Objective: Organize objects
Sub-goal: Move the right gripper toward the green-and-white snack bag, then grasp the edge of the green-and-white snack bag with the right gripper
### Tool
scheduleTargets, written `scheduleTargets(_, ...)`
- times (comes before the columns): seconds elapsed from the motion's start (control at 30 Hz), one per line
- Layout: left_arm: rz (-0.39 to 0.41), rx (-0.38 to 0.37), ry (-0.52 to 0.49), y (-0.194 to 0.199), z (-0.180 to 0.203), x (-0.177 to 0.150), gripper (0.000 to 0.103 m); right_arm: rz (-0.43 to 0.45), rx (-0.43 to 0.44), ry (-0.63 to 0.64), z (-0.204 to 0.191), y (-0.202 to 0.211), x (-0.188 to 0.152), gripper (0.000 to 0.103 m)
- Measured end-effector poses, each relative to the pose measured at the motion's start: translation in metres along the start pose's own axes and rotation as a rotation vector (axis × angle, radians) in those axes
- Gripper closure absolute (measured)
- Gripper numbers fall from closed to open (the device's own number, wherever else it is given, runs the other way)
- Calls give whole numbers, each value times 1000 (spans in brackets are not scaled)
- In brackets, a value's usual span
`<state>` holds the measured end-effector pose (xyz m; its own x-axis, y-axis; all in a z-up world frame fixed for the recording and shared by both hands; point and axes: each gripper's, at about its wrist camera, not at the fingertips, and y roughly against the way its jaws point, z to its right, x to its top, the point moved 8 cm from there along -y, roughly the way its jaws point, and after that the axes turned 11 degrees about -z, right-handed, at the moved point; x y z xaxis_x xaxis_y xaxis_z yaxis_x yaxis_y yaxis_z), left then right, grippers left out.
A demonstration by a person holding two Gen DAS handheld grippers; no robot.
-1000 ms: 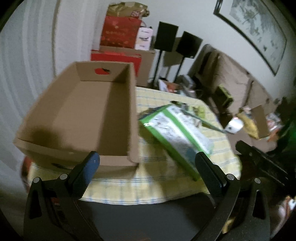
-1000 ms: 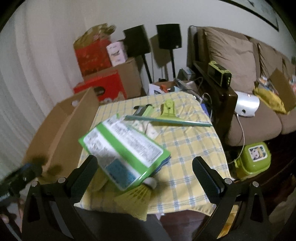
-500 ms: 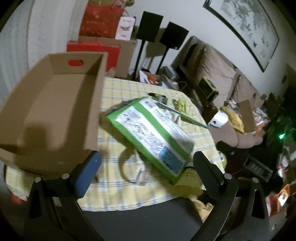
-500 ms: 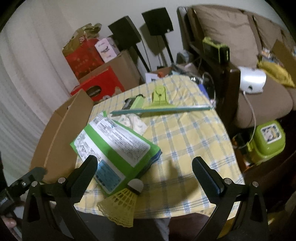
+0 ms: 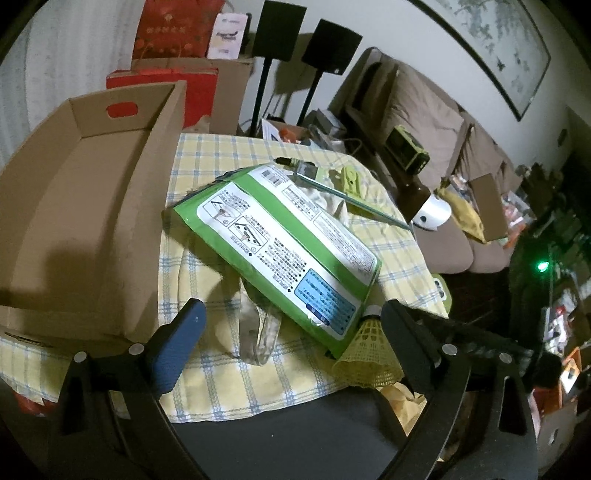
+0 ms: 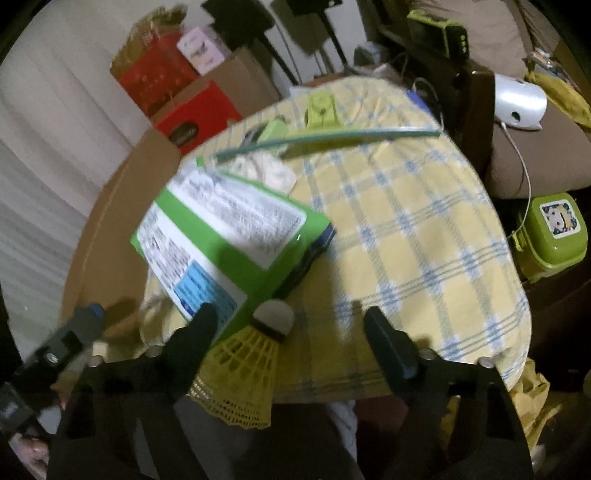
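A green and white packet [image 5: 280, 243] lies on the yellow checked tablecloth [image 5: 229, 373] beside an open cardboard box [image 5: 74, 206]. A yellow shuttlecock [image 5: 367, 350] lies at the packet's near corner by the table edge. A crumpled clear bag [image 5: 258, 332] sticks out under the packet. My left gripper [image 5: 291, 321] is open, hovering above the near table edge before the packet. My right gripper [image 6: 286, 325] is open around the shuttlecock [image 6: 247, 365], without touching it; the packet [image 6: 225, 236] lies just beyond. The left gripper shows in the right wrist view [image 6: 79, 328].
A long teal stick [image 6: 325, 138], a green clip [image 6: 321, 107] and a white cloth [image 6: 266, 166] lie at the far side of the table. Red boxes [image 5: 170, 33], speaker stands and a sofa [image 5: 436, 122] stand behind. A green lunchbox [image 6: 550, 232] sits by the table's right.
Both grippers have moved closer and lower toward the table's near edge. The left view swung right from the box to the packet. The right gripper came down around the shuttlecock.
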<state>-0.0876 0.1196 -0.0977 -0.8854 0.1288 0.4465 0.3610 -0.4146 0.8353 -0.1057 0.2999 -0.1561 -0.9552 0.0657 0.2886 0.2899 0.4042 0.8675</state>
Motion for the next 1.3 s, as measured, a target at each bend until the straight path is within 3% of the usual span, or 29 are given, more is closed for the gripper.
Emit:
scheduleTargets(0.1, -2, -3, 6, -1, 0, 1, 9, -26, -30, 26, -5, -10, -4, 37)
scheduleTargets(0.17, -10, -8, 13, -3, -1, 3, 9, -43, -47, 45, -8, -15, -5, 53)
scheduleTargets(0.43, -31, -23, 17, -9, 1, 5, 9, -57, -43, 74, -12, -19, -5, 74)
scheduleTargets(0.93, -44, -23, 31, -13, 11, 11, 8, 20, -7, 45, -12, 8, 9, 75)
scheduleTargets(1.3, -94, -16, 112, -37, 7, 15, 8, 31, -168, 18, 35, 1, 41, 72)
